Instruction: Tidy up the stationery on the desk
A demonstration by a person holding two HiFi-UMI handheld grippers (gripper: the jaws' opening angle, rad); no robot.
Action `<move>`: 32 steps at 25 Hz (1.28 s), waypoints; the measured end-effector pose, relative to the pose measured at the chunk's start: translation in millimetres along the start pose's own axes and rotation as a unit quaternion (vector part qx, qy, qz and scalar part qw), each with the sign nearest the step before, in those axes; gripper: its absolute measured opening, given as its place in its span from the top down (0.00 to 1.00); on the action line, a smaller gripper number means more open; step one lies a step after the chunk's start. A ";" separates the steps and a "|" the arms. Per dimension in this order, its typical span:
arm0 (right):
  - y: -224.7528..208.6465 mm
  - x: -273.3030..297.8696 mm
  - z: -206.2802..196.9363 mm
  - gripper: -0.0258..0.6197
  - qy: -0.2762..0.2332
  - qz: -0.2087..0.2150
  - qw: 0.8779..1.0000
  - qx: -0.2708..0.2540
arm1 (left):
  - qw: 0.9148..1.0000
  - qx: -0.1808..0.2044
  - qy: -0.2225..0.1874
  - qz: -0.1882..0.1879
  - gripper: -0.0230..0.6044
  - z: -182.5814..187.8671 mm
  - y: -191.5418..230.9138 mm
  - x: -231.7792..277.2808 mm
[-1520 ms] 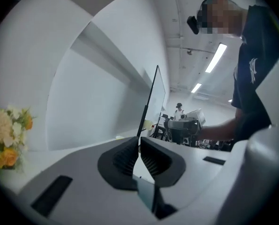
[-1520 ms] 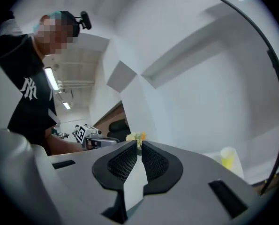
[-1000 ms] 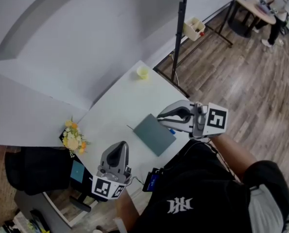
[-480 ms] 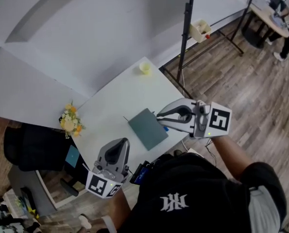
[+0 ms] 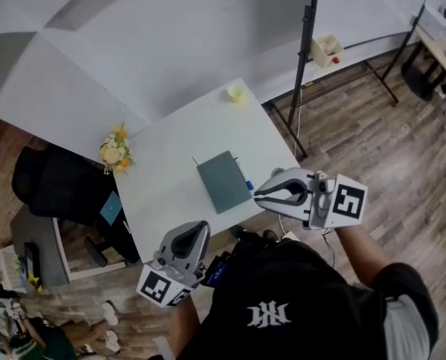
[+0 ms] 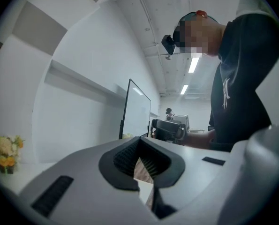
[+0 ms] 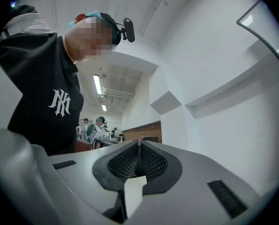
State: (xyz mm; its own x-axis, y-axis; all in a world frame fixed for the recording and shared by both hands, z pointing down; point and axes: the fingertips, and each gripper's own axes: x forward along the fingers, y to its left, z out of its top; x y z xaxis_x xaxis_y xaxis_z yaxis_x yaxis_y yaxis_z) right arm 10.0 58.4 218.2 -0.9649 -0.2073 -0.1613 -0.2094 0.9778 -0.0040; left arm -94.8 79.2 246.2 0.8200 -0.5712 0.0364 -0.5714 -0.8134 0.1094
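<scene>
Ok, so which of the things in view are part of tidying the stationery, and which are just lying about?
Part of the job:
notebook
blue pen, beside the notebook
desk

Just lying about:
flowers
yellow thing at the far edge of the desk, too small to identify
chair
stand

I read only one mark: a white interlocked "NY" monogram (image 7: 59, 102) on the person's black shirt (image 7: 36, 69). Nothing else is legible.
</scene>
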 end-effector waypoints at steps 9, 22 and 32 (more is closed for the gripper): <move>36.1 -27.5 -51.4 0.89 0.013 0.004 0.996 0.085 | 0.998 -0.047 0.031 0.019 0.96 -68.1 -36.5 -18.2; 32.8 -36.6 -83.3 0.91 0.031 -0.011 0.994 0.101 | 0.996 -0.072 0.034 0.049 0.96 -92.5 -35.5 -28.0; 35.5 -28.3 -96.7 0.91 0.044 0.010 0.993 0.111 | 0.993 -0.082 0.034 0.082 0.96 -93.4 -17.6 -41.9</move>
State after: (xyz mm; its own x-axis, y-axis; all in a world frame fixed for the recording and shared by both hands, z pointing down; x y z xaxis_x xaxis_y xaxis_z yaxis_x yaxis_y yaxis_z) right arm 14.6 96.1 318.0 -0.9808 -0.1795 -0.0763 -0.1590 0.9622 -0.2210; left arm -116.0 127.8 335.5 0.7205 -0.6806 0.1326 -0.6882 -0.6784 0.2574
